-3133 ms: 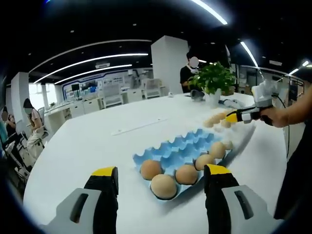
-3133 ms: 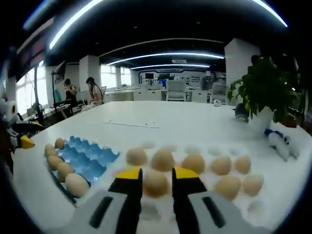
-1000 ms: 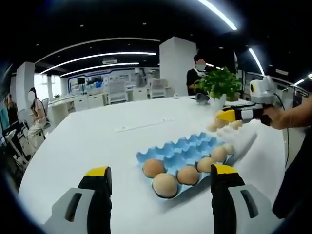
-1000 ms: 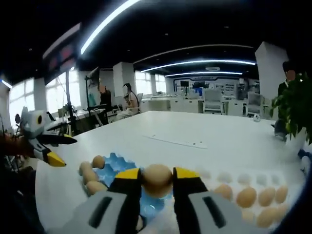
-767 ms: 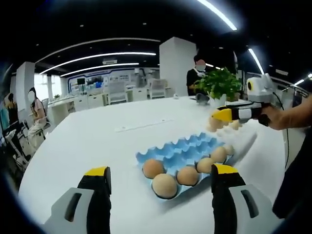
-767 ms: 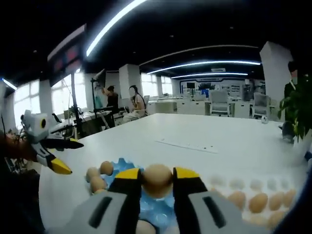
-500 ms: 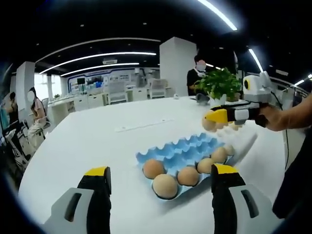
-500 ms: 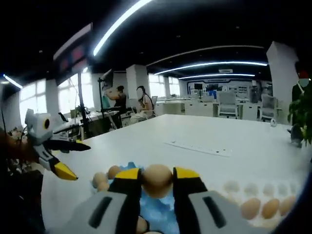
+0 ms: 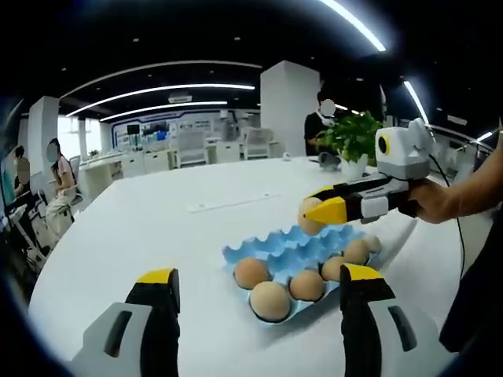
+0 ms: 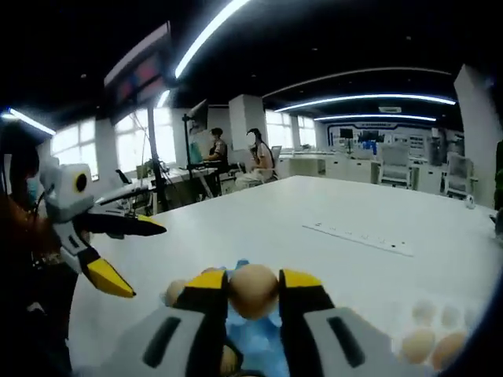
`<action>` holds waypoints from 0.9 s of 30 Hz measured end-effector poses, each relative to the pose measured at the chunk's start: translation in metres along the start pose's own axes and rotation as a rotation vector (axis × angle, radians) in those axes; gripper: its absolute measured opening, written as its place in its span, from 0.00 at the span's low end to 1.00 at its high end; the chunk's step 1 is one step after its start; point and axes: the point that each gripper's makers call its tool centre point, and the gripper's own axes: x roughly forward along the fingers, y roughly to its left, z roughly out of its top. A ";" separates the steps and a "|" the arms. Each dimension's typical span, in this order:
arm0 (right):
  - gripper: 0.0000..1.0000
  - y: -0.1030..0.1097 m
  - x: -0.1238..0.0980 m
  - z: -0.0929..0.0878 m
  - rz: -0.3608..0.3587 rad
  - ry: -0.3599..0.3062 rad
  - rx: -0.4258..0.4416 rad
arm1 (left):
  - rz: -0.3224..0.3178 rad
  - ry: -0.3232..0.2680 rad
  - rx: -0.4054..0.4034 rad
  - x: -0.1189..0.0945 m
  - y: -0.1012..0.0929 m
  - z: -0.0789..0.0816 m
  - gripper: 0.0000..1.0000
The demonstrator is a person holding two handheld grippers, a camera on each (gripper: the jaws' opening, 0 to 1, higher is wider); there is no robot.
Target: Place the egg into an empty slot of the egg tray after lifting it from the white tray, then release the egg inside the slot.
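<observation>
The blue egg tray [image 9: 277, 245] lies on the white table with several brown eggs along its near side. Over its far rows hangs another brown egg [image 9: 308, 217], with my right gripper [image 9: 317, 214] shut on it and reaching in from the right. In the right gripper view that egg [image 10: 251, 290] sits between the yellow-tipped jaws of the right gripper [image 10: 251, 284], with the blue tray [image 10: 253, 339] just below. My left gripper [image 9: 259, 275] stands open near the tray's front end, nothing between its jaws; it shows again as the left gripper [image 10: 126, 255] at the left.
The white tray [image 10: 428, 314] with a few eggs sits at the lower right. A white strip [image 10: 357, 236] lies farther out on the table. A potted plant [image 9: 354, 135] and a standing person [image 9: 322, 119] are at the far edge. A hand [image 9: 440, 202] holds the right gripper.
The right gripper has carried the egg leftward from over the white tray to above the blue tray. The left gripper has stayed open in place.
</observation>
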 end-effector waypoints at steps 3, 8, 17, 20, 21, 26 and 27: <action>0.25 0.005 0.007 -0.005 0.020 0.015 -0.005 | 0.000 0.001 -0.001 0.001 0.002 -0.001 0.85; 0.25 0.010 0.015 -0.013 0.042 0.034 -0.012 | -0.001 0.009 0.002 0.003 0.002 -0.004 0.84; 0.25 0.014 0.028 -0.027 0.062 0.067 0.003 | -0.004 0.009 -0.002 0.005 0.002 -0.005 0.84; 0.25 0.016 0.031 -0.030 0.069 0.073 0.008 | -0.002 0.010 -0.002 0.005 0.003 -0.006 0.83; 0.25 0.017 0.032 -0.030 0.071 0.071 0.004 | -0.003 0.010 -0.003 0.005 0.003 -0.006 0.83; 0.25 0.019 0.037 -0.033 0.081 0.086 0.008 | 0.000 0.011 -0.005 0.004 0.004 -0.007 0.83; 0.25 0.019 0.038 -0.034 0.082 0.089 0.012 | 0.001 0.011 -0.005 0.004 0.004 -0.007 0.83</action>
